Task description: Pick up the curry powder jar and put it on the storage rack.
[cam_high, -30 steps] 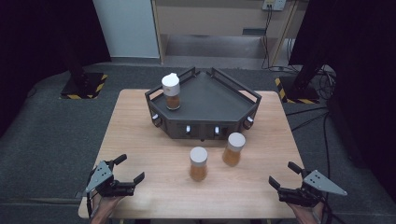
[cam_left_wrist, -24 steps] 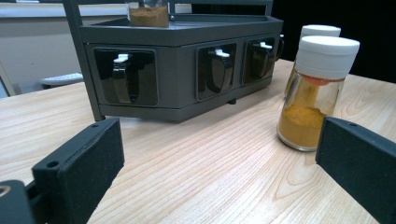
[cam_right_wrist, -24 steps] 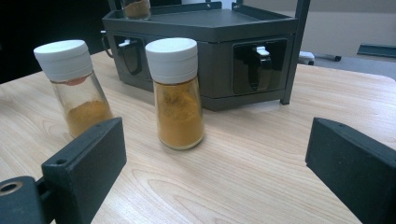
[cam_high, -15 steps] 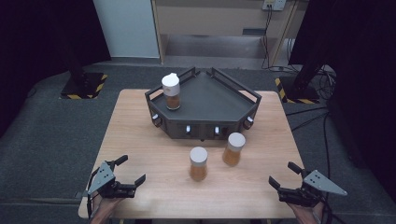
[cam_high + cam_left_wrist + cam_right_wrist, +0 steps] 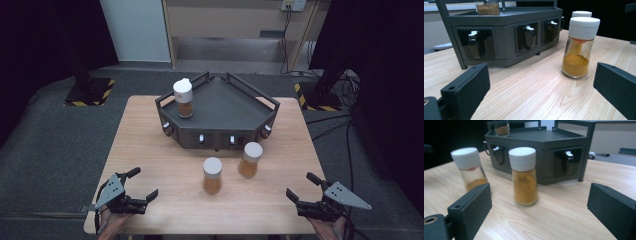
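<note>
Two spice jars (image 5: 212, 175) stand on the table (image 5: 150, 145) before the dark rack (image 5: 220, 107); left gripper (image 5: 141, 185) and right gripper (image 5: 301, 187) wait near, jaws spread, while the high view alone reveals a third jar (image 5: 183, 97) atop the rack

the worktop (image 5: 150, 150) is seen as pale wood with a smooth, faintly satin grain. the spice jars (image 5: 577, 47) are made of clear glossy glass, capped in matt white plastic. the rack (image 5: 220, 107) is finished in dark matt metal, and the floor (image 5: 45, 150) is covered in rough grey carpet.
</note>
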`<state>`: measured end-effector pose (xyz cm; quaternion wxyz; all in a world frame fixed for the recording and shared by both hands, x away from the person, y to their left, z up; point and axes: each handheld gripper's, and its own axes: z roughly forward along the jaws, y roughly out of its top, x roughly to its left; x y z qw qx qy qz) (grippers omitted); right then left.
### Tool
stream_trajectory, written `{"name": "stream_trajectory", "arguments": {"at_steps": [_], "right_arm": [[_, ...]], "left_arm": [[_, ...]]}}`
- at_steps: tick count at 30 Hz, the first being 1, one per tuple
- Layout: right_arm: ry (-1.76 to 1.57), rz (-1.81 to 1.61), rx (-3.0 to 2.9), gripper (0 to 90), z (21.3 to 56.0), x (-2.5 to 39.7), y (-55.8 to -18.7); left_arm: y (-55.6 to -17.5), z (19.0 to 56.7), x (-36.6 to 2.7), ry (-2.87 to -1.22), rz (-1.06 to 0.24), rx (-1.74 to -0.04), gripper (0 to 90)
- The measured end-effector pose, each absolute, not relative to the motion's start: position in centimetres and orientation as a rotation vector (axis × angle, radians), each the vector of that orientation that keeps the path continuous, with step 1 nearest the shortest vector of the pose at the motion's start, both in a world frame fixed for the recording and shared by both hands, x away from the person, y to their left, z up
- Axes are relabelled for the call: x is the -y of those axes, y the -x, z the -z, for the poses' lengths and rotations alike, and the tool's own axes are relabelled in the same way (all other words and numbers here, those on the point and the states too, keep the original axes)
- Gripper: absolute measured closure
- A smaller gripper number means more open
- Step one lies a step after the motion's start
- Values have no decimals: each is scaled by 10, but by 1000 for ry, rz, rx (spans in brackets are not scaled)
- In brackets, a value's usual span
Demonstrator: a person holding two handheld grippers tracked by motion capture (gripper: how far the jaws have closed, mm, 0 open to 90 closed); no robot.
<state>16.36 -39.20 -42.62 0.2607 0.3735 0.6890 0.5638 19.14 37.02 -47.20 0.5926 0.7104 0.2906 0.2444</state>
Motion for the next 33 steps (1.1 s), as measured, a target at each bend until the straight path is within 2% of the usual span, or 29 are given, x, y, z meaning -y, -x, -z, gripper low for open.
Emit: {"name": "stream_trajectory", "arguments": {"at_steps": [8, 22, 33], "right_arm": [[-963, -1529, -1909, 59, 412, 382, -172], [-794, -1589, -2043, 61, 384, 344, -212], [-692, -1623, -2146, 64, 380, 306, -242]], "left_arm": [[-192, 472, -370, -1652, -561, -681, 0], [-194, 471, -369, -1666, -546, -676, 0], [-194, 472, -370, -1665, -543, -677, 0]]}}
